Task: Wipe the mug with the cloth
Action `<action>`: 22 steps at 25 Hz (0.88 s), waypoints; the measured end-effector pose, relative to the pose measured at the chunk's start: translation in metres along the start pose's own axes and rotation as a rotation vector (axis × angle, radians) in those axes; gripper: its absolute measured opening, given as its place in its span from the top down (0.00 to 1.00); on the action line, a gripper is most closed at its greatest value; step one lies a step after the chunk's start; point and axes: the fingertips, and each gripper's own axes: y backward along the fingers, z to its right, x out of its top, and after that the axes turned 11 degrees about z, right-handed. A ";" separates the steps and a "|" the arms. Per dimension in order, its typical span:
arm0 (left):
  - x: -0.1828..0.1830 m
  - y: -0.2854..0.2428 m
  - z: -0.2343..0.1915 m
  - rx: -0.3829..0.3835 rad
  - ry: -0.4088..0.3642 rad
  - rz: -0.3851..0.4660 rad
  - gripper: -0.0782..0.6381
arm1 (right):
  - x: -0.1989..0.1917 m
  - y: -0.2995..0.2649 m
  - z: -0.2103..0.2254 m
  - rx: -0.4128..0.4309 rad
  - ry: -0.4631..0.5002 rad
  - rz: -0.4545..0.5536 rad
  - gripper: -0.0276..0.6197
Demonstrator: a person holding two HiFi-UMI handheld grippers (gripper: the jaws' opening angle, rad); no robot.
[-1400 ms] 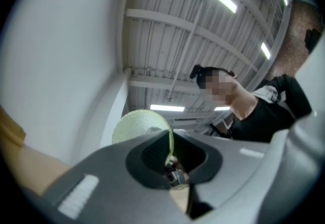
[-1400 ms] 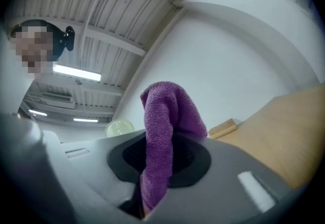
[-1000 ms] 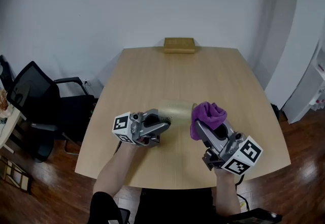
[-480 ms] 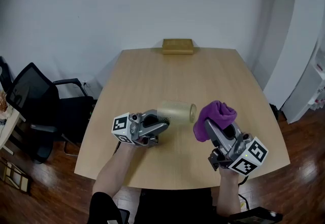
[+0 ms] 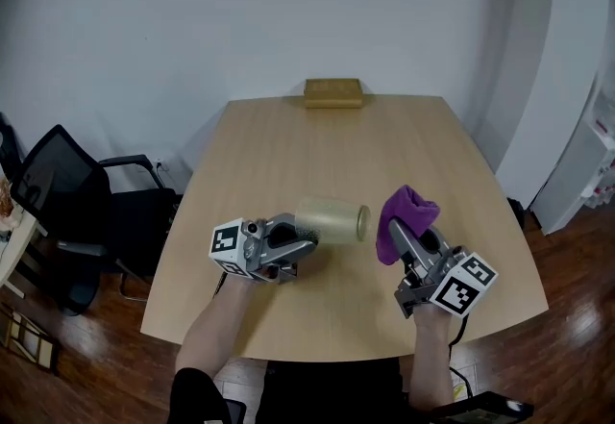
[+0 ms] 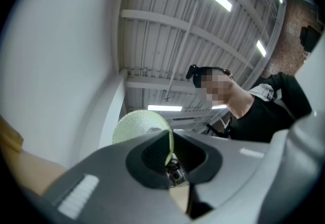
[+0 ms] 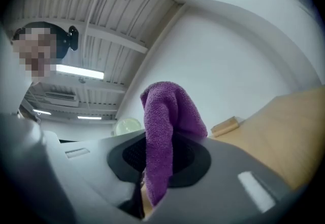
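Mug (image 5: 332,220), rigid, slick, likely breakable: wall pinched in left gripper (image 5: 304,239) jaws; soft cloth (image 5: 405,215) clamped in right gripper (image 5: 402,241) jaws.

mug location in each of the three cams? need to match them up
Head view: mug mid-table, tipped sideways, at the left gripper's tip.
Left gripper view: mug centre-left, its wall pinched between the jaws.
Right gripper view: mug is a small pale disc, just left of the purple cloth.
Shared landmark: wooden block at the table's far edge, also in the right gripper view; not clearly in the left gripper view.
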 end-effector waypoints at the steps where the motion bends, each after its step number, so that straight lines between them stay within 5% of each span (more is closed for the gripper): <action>1: -0.001 0.000 -0.001 0.005 -0.001 -0.005 0.83 | 0.014 0.001 -0.008 0.022 0.012 0.047 0.87; 4: -0.004 -0.001 -0.003 0.008 -0.004 -0.023 0.83 | 0.044 -0.007 -0.050 0.153 0.102 0.128 0.87; 7: -0.011 -0.007 0.003 -0.017 0.007 -0.040 0.83 | 0.032 -0.022 -0.073 0.226 0.161 0.082 0.87; 9: -0.014 -0.009 0.008 -0.031 0.015 -0.049 0.82 | 0.023 -0.026 -0.057 0.190 0.131 0.077 0.87; 13: -0.016 -0.010 0.006 -0.020 -0.011 -0.080 0.83 | -0.006 -0.018 0.019 -0.042 0.044 -0.017 0.87; 18: -0.043 -0.003 -0.017 0.080 -0.119 -0.304 0.83 | 0.010 0.006 0.039 -0.097 -0.018 0.051 0.87; 22: -0.065 0.030 -0.042 0.151 -0.328 -0.604 0.83 | 0.024 0.012 0.043 -0.096 -0.012 0.091 0.87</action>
